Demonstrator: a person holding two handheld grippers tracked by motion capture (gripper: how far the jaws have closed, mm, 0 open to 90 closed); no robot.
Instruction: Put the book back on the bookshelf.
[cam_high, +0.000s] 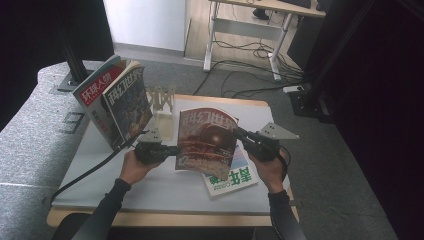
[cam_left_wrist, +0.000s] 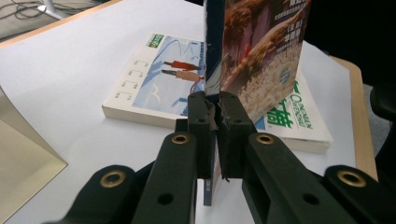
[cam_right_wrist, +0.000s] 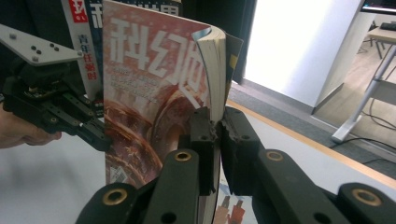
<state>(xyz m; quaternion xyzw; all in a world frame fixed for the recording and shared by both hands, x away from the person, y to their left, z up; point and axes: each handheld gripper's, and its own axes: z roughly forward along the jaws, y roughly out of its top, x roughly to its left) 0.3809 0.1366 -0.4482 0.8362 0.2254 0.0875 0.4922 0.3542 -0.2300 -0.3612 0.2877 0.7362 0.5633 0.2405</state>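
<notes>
Both forearms, in dark sleeves, come up from the bottom of the high view and angle inward toward each other. The left hand (cam_high: 134, 167) grips the body of the left gripper (cam_high: 172, 149), which points to the person's right, its grey plate on top and its cable trailing back to the left. The right hand (cam_high: 269, 171) holds the right gripper (cam_high: 236, 131), which points left and slightly away from the person, its grey plate raised on the outer side. In each gripper view the two black jaws stand nearly closed, pinched together with only a thin gap between them
</notes>
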